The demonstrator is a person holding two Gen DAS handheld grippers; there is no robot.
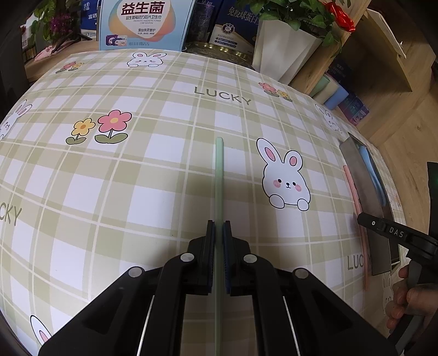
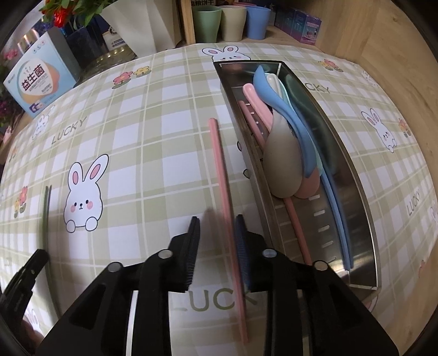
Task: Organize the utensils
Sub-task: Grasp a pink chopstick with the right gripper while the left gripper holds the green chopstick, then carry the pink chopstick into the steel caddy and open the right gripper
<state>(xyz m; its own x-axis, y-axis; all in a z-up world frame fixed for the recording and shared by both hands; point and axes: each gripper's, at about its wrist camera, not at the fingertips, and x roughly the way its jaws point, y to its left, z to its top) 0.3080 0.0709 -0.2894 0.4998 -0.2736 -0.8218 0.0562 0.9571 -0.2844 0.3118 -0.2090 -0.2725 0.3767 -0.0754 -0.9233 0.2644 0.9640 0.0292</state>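
My left gripper (image 1: 218, 227) is shut on a pale green chopstick (image 1: 219, 175) that points away over the checked tablecloth. My right gripper (image 2: 217, 221) is open, its jaws on either side of a pink chopstick (image 2: 221, 180) lying on the cloth, close to the right pad. A steel utensil tray (image 2: 353, 175) stands just right of it. It holds a blue spoon (image 2: 276, 93), a beige spoon (image 2: 282, 158), a pink spoon (image 2: 257, 101) and a pink chopstick (image 2: 297, 221). The tray also shows at the right edge of the left wrist view (image 1: 364, 186).
The tablecloth (image 1: 153, 169) has rabbit and flower prints. Behind it stand a printed box (image 1: 142, 24), a white plant pot (image 1: 282, 49) and a round tin (image 1: 216, 52). Three cups (image 2: 232, 22) sit on a wooden shelf. The left gripper shows at the left edge (image 2: 24, 276).
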